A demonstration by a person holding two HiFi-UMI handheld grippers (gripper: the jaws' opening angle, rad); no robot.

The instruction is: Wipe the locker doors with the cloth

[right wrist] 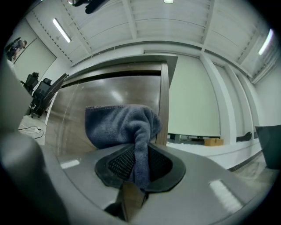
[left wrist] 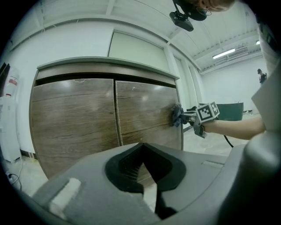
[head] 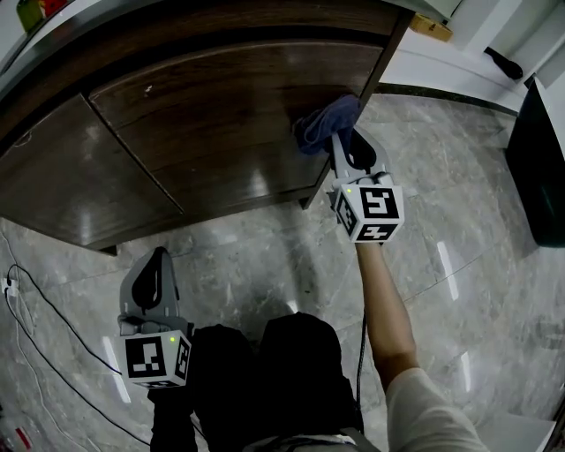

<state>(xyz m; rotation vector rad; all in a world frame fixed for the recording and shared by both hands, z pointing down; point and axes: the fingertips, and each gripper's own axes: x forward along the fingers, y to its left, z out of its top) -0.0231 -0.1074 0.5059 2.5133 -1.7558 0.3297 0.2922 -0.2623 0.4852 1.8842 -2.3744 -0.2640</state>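
Note:
A dark wooden locker has a left door (head: pixel 71 181) and a right door (head: pixel 212 115). My right gripper (head: pixel 341 143) is shut on a blue-grey cloth (head: pixel 325 122), which is pressed against the right door near its right edge. In the right gripper view the cloth (right wrist: pixel 125 125) bunches out of the gripper (right wrist: pixel 137 165) onto the wood. The left gripper view shows both doors (left wrist: pixel 74 118), the cloth (left wrist: pixel 177 115) and the right gripper (left wrist: pixel 193 115) from the side. My left gripper (head: pixel 157 260) hangs low in front of the left door, apart from it, shut and empty (left wrist: pixel 142 169).
The floor (head: pixel 459 229) is grey marble. Cables (head: pixel 35 327) trail along it at the left. A black panel (head: pixel 538 168) stands at the right edge. A small brown box (head: pixel 430 26) lies by the white wall beyond the locker. The person's dark trousers (head: pixel 265 371) fill the bottom centre.

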